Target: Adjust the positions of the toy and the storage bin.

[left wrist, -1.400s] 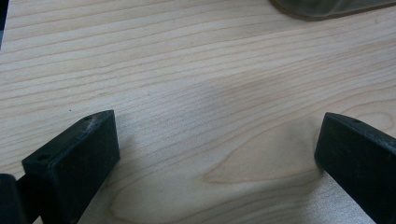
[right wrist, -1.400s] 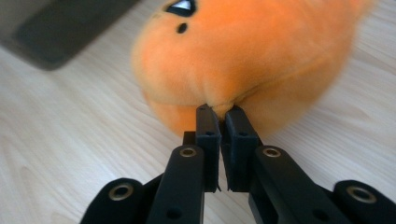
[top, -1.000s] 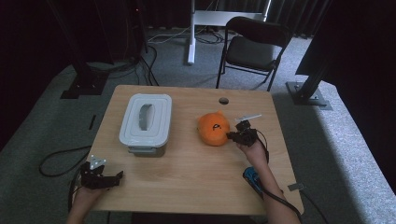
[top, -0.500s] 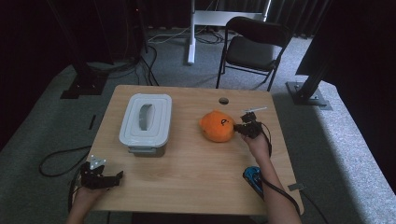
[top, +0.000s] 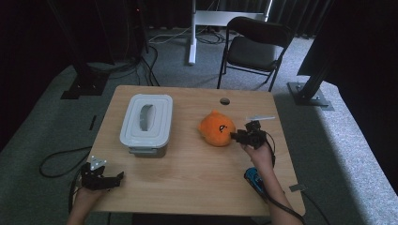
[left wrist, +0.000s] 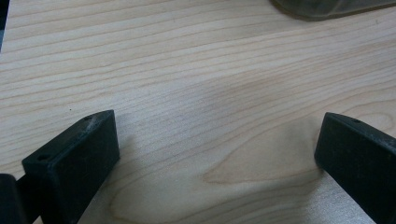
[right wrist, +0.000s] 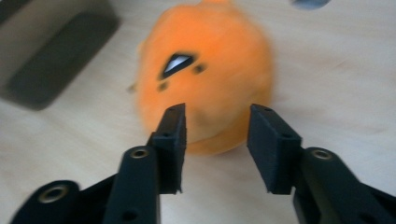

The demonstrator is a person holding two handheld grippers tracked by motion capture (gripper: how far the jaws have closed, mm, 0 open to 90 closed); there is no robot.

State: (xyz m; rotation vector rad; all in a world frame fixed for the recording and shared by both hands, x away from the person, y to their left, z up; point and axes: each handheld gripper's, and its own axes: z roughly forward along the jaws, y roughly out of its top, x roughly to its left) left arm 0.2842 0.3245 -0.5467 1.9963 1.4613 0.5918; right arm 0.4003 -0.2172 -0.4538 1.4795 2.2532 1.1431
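Observation:
An orange plush toy (top: 217,129) with a small dark face lies on the wooden table (top: 187,187), right of centre. My right gripper (top: 236,136) is at the toy's right side and points at it. In the right gripper view its jaws have just been opening. They stand apart, the right gripper (right wrist: 215,112) aimed at the toy (right wrist: 215,60), whose near edge lies just beyond the tips. The pads do not press on it. My left gripper (top: 116,178) rests at the table's front left corner. There the left gripper (left wrist: 217,121) is wide open over bare wood.
A white lidded box (top: 146,123) with a grey handle stands left of the toy. A blue object (top: 253,178) lies by the right forearm. A thin white strip (top: 259,118) and a cable hole (top: 225,101) are toward the back right. A chair (top: 256,47) stands behind the table.
The right gripper's jaws have parted beside the plush toy and the hand has shifted slightly. The left gripper has stayed where it was.

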